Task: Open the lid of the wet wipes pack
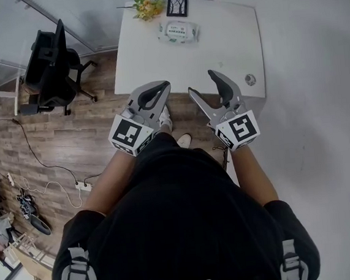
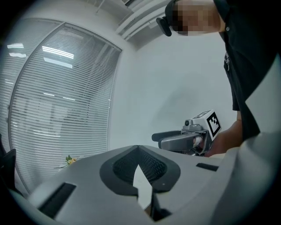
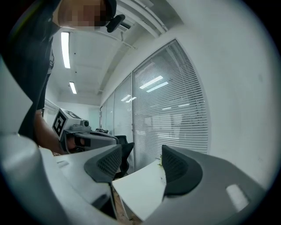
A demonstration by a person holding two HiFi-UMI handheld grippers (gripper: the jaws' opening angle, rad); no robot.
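Observation:
The wet wipes pack (image 1: 178, 31) lies flat near the far edge of the white table (image 1: 227, 39), white and green, its lid down. Both grippers hang in the air in front of the table's near edge, well short of the pack. My left gripper (image 1: 164, 85) (image 2: 138, 149) is shut with nothing between its pads. Over to its right, my right gripper (image 1: 206, 84) (image 3: 138, 162) stands open and empty, and the table corner (image 3: 140, 189) shows through its gap. Neither gripper view shows the pack.
A yellow flower bunch (image 1: 148, 6) and a small black picture frame (image 1: 177, 7) sit behind the pack. A round cable port (image 1: 250, 80) is at the table's near right corner. A black office chair (image 1: 54, 68) stands left, with a power strip (image 1: 82, 186) on the wood floor.

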